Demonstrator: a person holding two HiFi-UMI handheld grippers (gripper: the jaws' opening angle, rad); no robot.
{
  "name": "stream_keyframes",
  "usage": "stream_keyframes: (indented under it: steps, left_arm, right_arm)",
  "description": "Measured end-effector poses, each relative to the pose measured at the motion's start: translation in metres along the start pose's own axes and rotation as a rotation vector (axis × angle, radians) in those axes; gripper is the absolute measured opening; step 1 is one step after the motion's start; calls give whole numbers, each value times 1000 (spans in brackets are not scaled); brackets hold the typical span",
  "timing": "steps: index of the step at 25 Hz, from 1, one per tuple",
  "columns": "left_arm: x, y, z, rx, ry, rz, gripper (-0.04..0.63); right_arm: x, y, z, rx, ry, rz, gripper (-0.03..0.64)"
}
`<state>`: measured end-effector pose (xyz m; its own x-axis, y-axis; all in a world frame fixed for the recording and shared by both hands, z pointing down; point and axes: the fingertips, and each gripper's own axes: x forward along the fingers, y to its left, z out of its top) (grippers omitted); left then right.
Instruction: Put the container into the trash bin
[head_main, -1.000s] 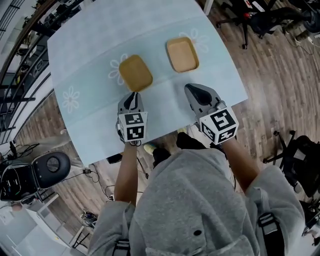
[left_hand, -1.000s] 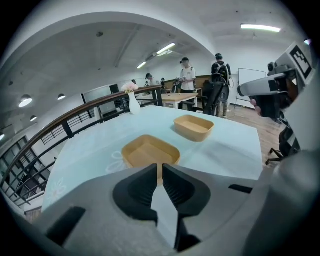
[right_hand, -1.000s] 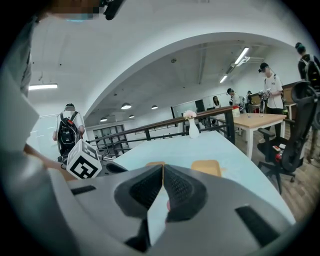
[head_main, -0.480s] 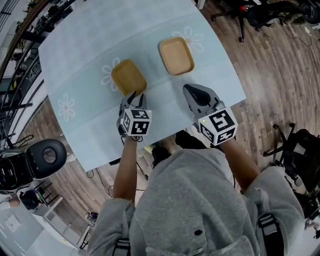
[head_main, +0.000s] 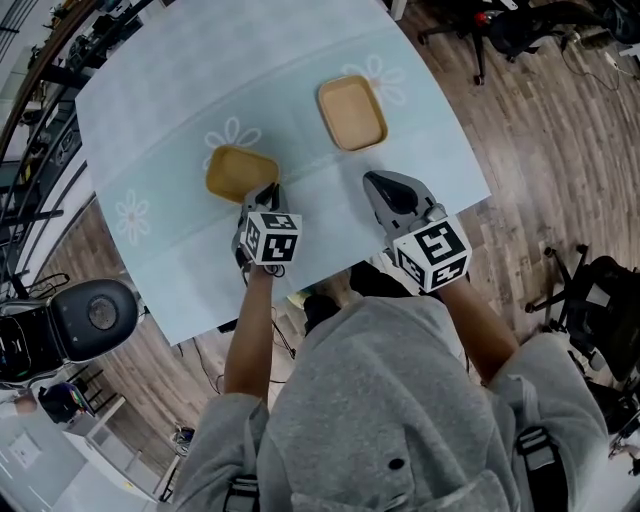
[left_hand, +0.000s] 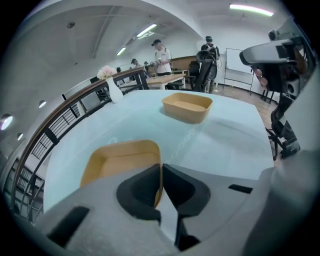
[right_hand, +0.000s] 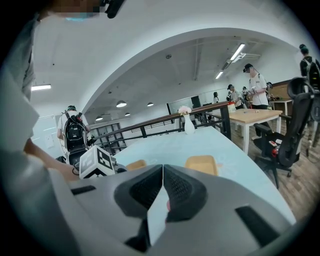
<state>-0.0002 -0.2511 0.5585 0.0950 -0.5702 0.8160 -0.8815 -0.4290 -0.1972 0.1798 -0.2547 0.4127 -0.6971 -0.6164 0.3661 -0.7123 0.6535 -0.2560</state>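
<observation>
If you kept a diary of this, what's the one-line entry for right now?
left tongs: closing on near container rim | right tongs: shut, empty | far container: on table

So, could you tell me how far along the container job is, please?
Done: nothing; the near container and the far container both sit on the table. In hand: the left gripper is closing its jaws on the near container's wall; the right gripper is shut, empty. Left: lifting and binning it.
</observation>
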Motion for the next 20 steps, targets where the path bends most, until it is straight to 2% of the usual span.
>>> stream_keyframes:
  steps: [11,20]
  left_arm:
    - [-31,20,-5,-27,-51,62,32]
    - [-71,42,-54,-91,-38,139,32]
  right_arm:
    - [3,29,6,-32,-16,33,27]
    - [12,78,3,-77,-15,115,26]
